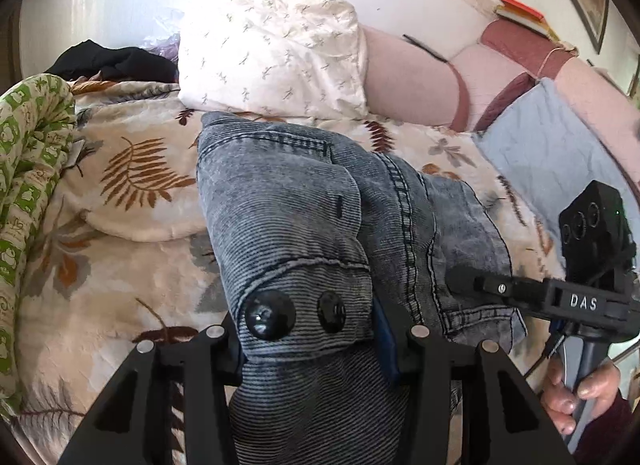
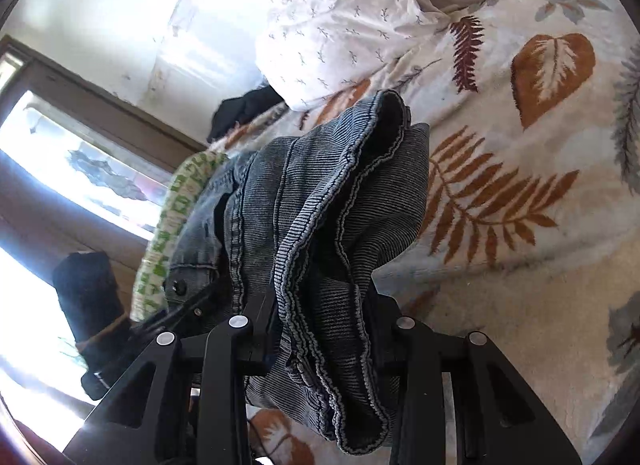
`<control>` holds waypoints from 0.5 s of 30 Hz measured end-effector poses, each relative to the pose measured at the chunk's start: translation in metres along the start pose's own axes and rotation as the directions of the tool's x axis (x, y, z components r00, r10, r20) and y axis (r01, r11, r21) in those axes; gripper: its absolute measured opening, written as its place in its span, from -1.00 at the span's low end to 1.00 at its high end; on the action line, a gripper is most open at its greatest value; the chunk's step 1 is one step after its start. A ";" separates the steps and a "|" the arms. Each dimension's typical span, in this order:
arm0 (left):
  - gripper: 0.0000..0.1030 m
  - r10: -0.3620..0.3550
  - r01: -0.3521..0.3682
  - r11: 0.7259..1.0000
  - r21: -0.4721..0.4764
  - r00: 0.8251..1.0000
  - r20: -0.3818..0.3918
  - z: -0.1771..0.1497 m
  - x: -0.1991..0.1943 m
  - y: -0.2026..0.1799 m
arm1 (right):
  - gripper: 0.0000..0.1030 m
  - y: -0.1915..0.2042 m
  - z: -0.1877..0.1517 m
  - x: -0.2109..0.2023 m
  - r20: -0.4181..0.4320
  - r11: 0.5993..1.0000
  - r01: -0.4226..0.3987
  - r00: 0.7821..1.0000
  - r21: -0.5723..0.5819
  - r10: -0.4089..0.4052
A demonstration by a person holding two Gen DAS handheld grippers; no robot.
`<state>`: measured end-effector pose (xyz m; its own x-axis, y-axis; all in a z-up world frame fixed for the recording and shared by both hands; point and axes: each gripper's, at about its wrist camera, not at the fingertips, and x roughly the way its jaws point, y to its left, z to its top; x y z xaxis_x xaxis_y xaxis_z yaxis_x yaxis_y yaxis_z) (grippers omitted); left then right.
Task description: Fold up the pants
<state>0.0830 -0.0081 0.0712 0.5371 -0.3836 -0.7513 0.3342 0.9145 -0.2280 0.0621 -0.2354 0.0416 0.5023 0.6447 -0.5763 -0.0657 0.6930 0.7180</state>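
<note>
Grey denim fills both views: my left tool clamps the buttoned waistband of the pants, my right tool pinches the bunched hems, and the folded pants hang over the leaf-print bed near a white pillow.

Ribbed grey denim pants with glossy black buttons.

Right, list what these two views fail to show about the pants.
- Left wrist: the pants run out of the bottom edge; the left tool pads are buried under denim.
- Right wrist: bunched hems hide the right tool pads; layers uncountable.
- Neither view shows the pants whole.
</note>
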 end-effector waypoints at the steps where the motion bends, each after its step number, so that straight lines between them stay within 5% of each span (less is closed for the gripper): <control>1: -0.03 0.010 -0.010 1.000 0.000 1.000 -0.006 0.000 0.006 0.000 | -0.37 -0.002 0.000 0.005 -0.008 1.000 0.015 1.000 0.000 -0.015; 7: -0.03 0.035 -0.035 0.999 -0.002 0.999 -0.030 0.003 0.030 0.004 | -0.38 -0.007 0.004 0.022 -0.001 0.993 0.113 0.994 -0.041 -0.113; 15: -0.02 0.065 -0.065 0.998 0.018 0.998 -0.020 0.012 0.042 0.000 | -0.38 -0.012 0.019 0.029 0.033 0.989 0.140 0.990 -0.056 -0.138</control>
<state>0.1148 -0.0260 0.0465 0.5419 -0.3202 -0.7771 0.3124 0.9351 -0.1674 0.0939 -0.2312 0.0239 0.5350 0.5319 -0.6564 -0.0427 0.7930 0.6077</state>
